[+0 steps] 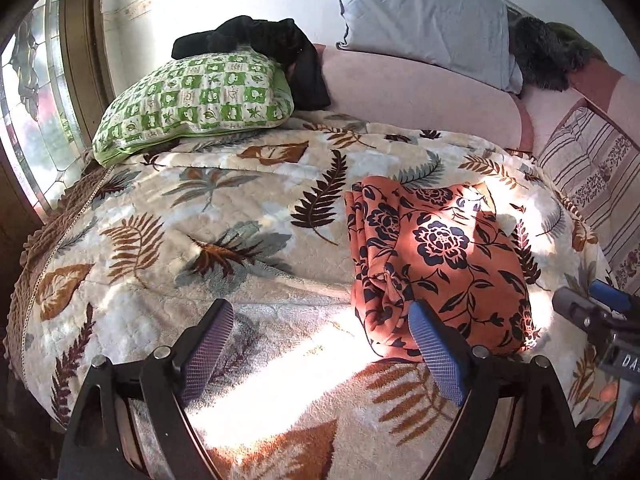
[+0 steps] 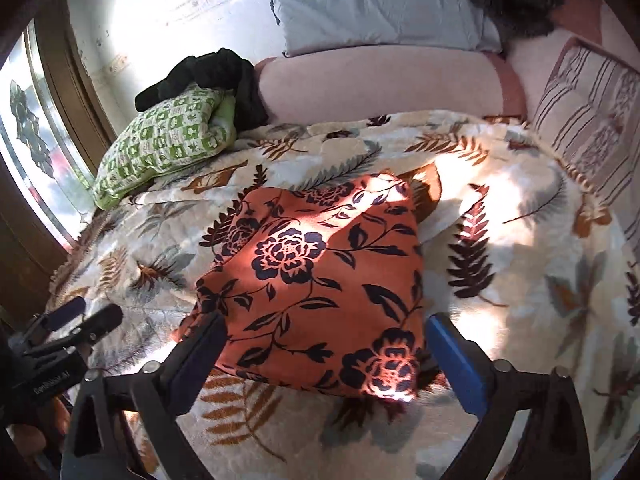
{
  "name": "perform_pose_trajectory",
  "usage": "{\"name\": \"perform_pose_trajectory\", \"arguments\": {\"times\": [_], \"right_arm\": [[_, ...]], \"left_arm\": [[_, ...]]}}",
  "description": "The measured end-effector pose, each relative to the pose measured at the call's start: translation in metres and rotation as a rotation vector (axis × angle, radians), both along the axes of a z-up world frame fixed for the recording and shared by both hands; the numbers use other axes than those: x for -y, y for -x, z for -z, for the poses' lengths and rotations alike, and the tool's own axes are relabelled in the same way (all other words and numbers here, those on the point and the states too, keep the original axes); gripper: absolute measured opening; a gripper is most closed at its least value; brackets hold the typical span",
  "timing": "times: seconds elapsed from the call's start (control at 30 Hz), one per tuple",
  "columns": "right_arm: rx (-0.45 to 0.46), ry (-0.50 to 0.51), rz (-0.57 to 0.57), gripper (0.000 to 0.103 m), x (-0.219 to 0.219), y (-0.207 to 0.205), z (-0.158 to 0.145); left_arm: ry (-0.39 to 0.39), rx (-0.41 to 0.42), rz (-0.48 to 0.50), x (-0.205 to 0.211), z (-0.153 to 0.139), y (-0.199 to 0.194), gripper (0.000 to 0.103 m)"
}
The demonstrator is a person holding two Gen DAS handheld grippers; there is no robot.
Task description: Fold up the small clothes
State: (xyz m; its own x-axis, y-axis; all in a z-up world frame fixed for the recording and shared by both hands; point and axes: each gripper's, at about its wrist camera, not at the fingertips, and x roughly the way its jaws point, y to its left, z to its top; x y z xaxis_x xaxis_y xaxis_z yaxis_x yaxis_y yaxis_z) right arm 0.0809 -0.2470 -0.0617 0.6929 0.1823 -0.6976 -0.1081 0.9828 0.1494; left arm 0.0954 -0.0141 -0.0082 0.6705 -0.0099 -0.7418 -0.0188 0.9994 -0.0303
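An orange garment with dark flower print [image 1: 436, 264] lies folded into a compact rectangle on the leaf-patterned blanket [image 1: 224, 240]; it also shows in the right wrist view [image 2: 320, 288]. My left gripper [image 1: 322, 320] is open and empty, just above the blanket, its right finger at the garment's near left corner. My right gripper [image 2: 324, 334] is open, its fingers on either side of the garment's near edge, holding nothing. The right gripper shows at the right edge of the left wrist view [image 1: 592, 304]; the left gripper shows at the lower left of the right wrist view [image 2: 84, 320].
A green checked pillow [image 1: 192, 100] with a black garment [image 1: 260, 40] on it lies at the back left by the window [image 1: 36, 120]. A pale blue pillow [image 1: 424, 20], a pink bolster [image 1: 420, 96] and a striped cushion [image 1: 596, 184] line the back and right.
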Motion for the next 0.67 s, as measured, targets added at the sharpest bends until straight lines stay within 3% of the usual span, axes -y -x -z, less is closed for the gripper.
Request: {"name": "perform_pose_trajectory", "arguments": {"times": [0.1, 0.17, 0.3, 0.67], "right_arm": [[-0.012, 0.096, -0.005, 0.103, -0.002, 0.022, -0.007], [-0.013, 0.132, -0.001, 0.103, -0.002, 0.036, -0.009], [0.003, 0.165, 0.012, 0.103, 0.002, 0.057, -0.013], [-0.009, 0.184, 0.054, 0.103, 0.026, 0.069, -0.020]], "left_arm": [[0.031, 0.019, 0.004, 0.004, -0.010, 0.013, 0.093], [0.078, 0.015, 0.018, 0.008, -0.016, 0.021, 0.101], [0.132, 0.030, 0.070, 0.024, -0.025, 0.028, 0.102], [0.003, 0.069, 0.139, 0.069, -0.038, 0.032, 0.103]]}}
